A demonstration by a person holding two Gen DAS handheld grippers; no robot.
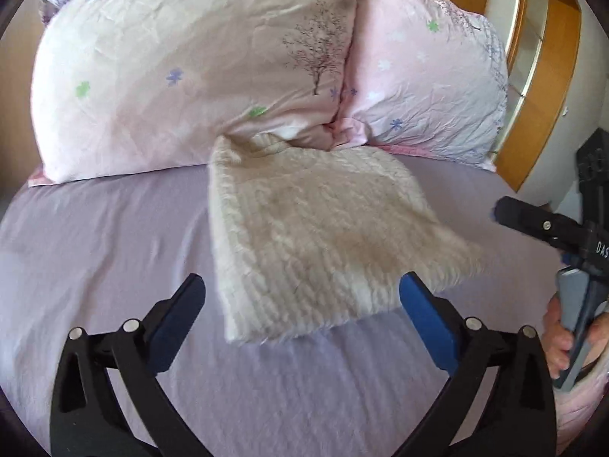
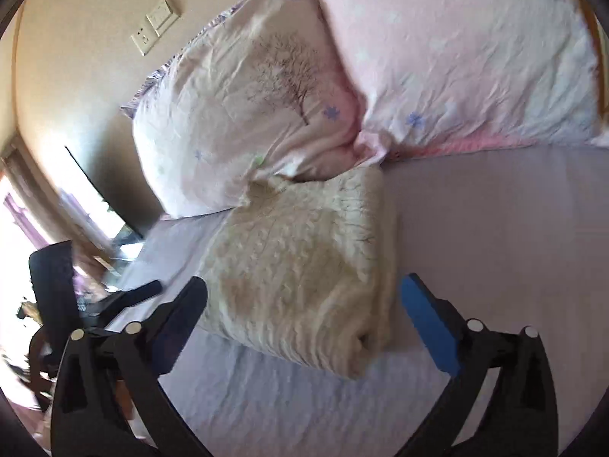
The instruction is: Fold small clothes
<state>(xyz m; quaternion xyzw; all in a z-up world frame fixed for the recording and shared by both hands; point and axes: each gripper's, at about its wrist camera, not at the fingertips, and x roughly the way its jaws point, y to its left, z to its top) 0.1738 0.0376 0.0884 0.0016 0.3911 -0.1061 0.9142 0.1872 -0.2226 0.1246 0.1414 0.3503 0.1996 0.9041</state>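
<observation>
Sweater (image 1: 304, 236) lies folded on the purple sheet (image 1: 95, 236), touching the pillows (image 1: 171, 76); our left gripper (image 1: 300, 308) hangs spread wide and empty. From the right, our right gripper (image 2: 304, 304) is spread too, so we think this fold is done.

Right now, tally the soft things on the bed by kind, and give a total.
Pillows: 2, the beige-pink tree-print pillow and the pink flowered pillow
Knitted garments: 1, the cream knit, folded and lying on the lilac sheet
Total: 3
</observation>
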